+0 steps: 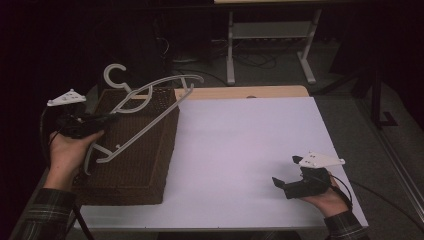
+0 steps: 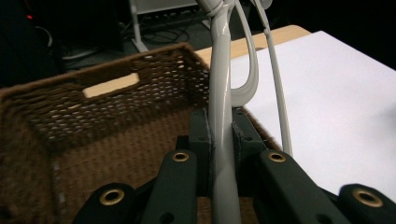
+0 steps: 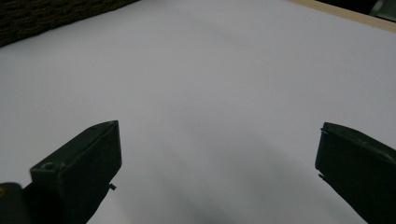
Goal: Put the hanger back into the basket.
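White surface (image 1: 240,150), wicker basket (image 1: 135,145) at its left edge. Grey plastic hanger (image 1: 150,107) held tilted over the basket, hook toward the far side. Left hand-held gripper (image 2: 219,140) clamped tight on the hanger's arm. Right hand-held gripper (image 3: 215,163) low over bare surface, jaws wide apart, nothing between.

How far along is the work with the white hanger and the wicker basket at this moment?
Done: the left gripper is shut on the white hanger and has it lifted above the wicker basket. In hand: the hanger hangs tilted over the basket, hook end up at the far side. Left: the hanger is not yet set down. The right gripper rests open over the white table, holding nothing.
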The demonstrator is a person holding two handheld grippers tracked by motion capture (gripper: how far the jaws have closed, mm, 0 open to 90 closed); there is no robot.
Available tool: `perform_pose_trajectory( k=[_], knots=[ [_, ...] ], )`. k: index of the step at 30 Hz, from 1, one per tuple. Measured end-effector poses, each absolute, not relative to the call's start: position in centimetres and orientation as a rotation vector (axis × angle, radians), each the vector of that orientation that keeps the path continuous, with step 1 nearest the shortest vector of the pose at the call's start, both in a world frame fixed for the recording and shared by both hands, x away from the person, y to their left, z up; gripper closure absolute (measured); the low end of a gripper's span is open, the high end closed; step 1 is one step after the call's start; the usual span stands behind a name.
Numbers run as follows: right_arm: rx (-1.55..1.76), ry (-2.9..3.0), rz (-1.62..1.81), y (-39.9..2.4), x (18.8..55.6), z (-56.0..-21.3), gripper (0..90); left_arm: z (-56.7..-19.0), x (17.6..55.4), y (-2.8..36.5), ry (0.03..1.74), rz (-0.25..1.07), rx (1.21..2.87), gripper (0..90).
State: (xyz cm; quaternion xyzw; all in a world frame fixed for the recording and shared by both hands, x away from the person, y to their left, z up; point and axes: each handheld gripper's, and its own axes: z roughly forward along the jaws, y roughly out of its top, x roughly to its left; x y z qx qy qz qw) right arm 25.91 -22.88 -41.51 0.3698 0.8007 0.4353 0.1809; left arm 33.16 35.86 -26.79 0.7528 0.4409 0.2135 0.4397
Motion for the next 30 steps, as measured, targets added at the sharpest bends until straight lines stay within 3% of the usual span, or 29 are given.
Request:
perform_pose_trajectory(
  k=[11,30],
  knots=[
    [1.068,2.257,1.213,-23.2,26.2,-41.8,0.0,-27.9,32.4,40.6,1.184,0.591,1.847,81.7],
    [1.107,2.228,1.196,-22.6,26.3,-41.7,0.0,-30.6,32.8,43.4,1.234,0.607,1.910,81.5]
  ],
)
